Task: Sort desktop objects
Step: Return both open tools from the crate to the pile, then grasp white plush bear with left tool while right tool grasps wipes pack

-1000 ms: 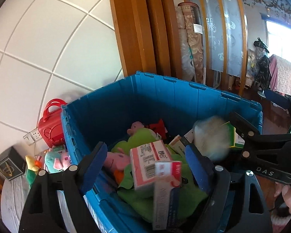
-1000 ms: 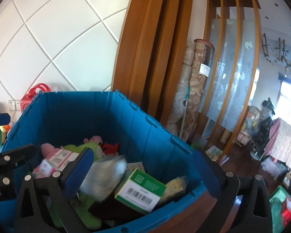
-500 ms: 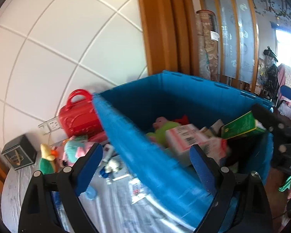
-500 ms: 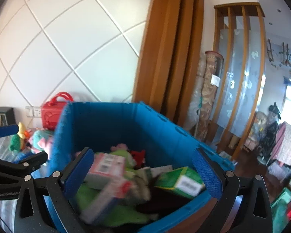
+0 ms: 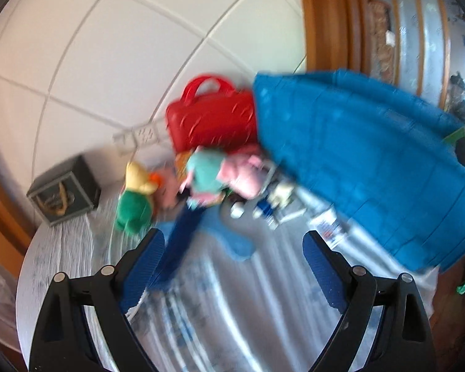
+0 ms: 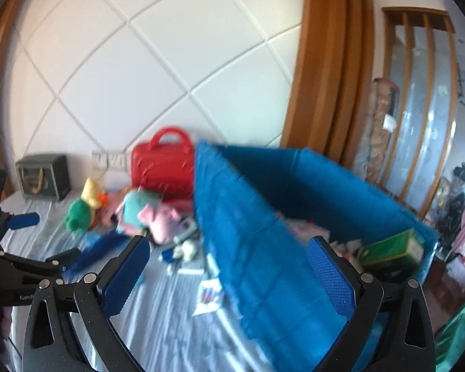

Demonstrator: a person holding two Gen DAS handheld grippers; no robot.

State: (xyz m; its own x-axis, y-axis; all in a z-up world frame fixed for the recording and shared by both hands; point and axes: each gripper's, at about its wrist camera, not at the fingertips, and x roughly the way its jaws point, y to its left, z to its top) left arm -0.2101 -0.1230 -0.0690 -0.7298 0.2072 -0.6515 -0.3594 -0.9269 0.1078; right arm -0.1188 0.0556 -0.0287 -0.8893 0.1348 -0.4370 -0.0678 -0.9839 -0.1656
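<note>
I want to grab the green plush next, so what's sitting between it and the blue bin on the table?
In the right wrist view, a teal-and-pink plush pile lies between the green plush and the blue bin, with blurred small items nearer the bin.

The table (image 6: 158, 316), under a pale striped cloth, carries a blue bin (image 6: 257, 248), red case (image 6: 161, 170), dark box (image 6: 43, 176), plush toys (image 6: 133, 207) and small packets (image 6: 209, 294).

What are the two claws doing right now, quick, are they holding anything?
Left claw: open, holding nothing.
Right claw: open, holding nothing.
</note>
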